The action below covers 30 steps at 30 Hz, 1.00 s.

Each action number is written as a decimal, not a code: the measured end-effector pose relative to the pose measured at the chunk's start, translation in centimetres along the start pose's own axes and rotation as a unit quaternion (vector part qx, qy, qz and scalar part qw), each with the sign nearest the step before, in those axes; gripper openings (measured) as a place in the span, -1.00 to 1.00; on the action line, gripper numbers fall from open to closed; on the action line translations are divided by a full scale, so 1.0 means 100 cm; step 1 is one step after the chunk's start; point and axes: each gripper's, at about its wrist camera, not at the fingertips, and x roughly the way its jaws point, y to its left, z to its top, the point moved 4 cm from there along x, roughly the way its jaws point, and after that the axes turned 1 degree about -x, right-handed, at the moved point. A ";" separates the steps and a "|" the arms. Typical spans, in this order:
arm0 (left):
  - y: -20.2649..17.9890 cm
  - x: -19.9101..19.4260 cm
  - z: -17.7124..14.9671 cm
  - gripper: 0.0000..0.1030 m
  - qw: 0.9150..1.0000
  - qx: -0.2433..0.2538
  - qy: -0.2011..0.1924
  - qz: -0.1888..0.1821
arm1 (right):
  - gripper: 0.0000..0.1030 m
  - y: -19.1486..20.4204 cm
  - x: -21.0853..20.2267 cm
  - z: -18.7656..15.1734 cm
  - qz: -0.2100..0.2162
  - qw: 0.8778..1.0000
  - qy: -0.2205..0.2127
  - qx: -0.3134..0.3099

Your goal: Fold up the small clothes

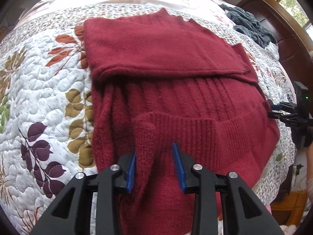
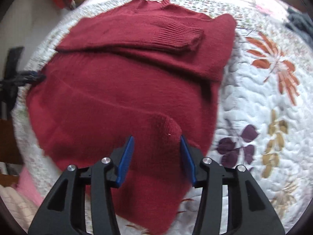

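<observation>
A dark red knit sweater [image 1: 156, 49] [image 2: 117, 90] lies flat on the bed with both sleeves folded across its chest. Its ribbed hem [image 1: 195, 129] is lifted toward the cameras. My left gripper [image 1: 154, 148] is open at the hem's left corner; a raised fold of knit rests against its left pad [image 1: 132, 168] without filling the gap. My right gripper [image 2: 157, 137] is open at the other corner, and a bump of knit touches its right pad [image 2: 187, 160]. Each gripper shows at the edge of the other's view: the right gripper [image 1: 289, 113] and the blurred left gripper [image 2: 19, 78].
The bed carries a white quilt [image 1: 39, 78] [image 2: 264, 98] stitched with coloured leaves. A grey-blue fuzzy garment [image 1: 248, 23] lies at the far right by a dark wooden headboard [image 1: 277, 25]. Pink cloth [image 2: 27, 184] hangs off the near left edge.
</observation>
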 end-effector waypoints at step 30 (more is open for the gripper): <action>-0.007 -0.009 -0.005 -0.85 1.000 -0.010 -0.023 -0.004 | -0.90 0.007 -0.019 -0.004 0.028 0.999 -0.031 -0.001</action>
